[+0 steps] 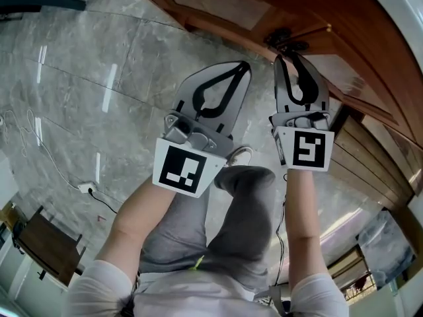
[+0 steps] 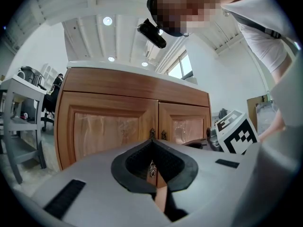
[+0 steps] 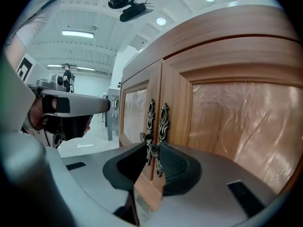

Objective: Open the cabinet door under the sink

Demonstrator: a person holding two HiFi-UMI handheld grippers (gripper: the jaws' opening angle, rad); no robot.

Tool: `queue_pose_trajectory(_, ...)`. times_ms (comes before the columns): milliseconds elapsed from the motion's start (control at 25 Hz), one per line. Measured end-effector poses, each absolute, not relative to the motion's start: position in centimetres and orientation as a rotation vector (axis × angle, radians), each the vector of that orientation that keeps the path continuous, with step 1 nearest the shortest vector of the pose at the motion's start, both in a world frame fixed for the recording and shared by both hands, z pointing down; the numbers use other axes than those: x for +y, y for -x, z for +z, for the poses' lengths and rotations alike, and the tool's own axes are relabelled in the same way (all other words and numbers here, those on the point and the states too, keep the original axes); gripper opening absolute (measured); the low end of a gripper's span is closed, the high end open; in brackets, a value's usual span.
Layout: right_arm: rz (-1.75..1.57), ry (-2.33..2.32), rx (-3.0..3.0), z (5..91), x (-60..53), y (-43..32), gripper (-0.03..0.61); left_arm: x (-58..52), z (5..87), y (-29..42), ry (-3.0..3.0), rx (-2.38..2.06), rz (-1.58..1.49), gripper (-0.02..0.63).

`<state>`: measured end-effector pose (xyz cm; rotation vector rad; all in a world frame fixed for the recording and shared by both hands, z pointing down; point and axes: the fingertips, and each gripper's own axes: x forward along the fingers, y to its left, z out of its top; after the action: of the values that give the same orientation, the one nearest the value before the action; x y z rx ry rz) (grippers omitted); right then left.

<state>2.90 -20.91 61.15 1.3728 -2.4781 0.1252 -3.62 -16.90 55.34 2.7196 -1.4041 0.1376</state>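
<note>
The wooden cabinet (image 1: 218, 5) has two shut doors with ornate dark handles (image 1: 287, 41) side by side at the middle seam. My right gripper (image 1: 287, 56) reaches up to them. In the right gripper view its tips (image 3: 152, 148) sit tight around the knob of the right-hand handle (image 3: 163, 119). My left gripper (image 1: 244, 66) hovers beside it, a little back from the left door (image 2: 109, 126), jaws shut with nothing between them. In the left gripper view its tips (image 2: 152, 142) point at the handles (image 2: 152, 134).
A pale countertop (image 2: 132, 67) tops the cabinet. Grey marble floor (image 1: 99, 78) spreads left, with a cable and plug block (image 1: 86, 189). My bent knees (image 1: 244, 197) are below the grippers. A dark wooden piece (image 1: 39, 243) stands at lower left, a grey rack (image 2: 19, 108) beside the cabinet.
</note>
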Motion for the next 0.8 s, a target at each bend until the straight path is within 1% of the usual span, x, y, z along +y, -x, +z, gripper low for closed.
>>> queue_pose_trajectory(240,0.043,-1.414,-2.456,60.5,-21.3,-3.2,0.078,-17.0,55.7,2.8,-2.726,-1.387,0.119,0.009)
queue_pose_trajectory(800,0.088,-1.309,-2.509,60.1,-19.0,-1.9,0.067,-16.9,57.5,2.9,-2.702,-1.359,0.149,0.009)
